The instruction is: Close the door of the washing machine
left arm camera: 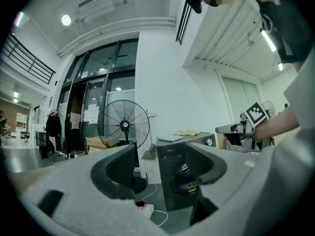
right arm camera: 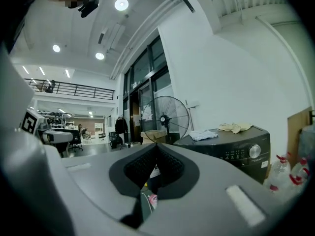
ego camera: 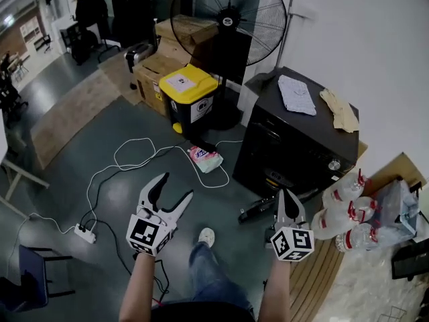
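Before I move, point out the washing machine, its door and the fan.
washing machine (ego camera: 310, 127): head view, bare patch of its top panel.
door (ego camera: 257, 213): head view, outer end of the open door.
fan (ego camera: 228, 20): head view, hub of the grille.

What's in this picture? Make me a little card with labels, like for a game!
washing machine: black, by the white wall
on top of it: two cloths
door: looks swung open, low at the front
left gripper: jaws apart, empty
right gripper: jaws together, empty, close to the door
fan: behind the yellow-lidded bin
bottles: right of the machine
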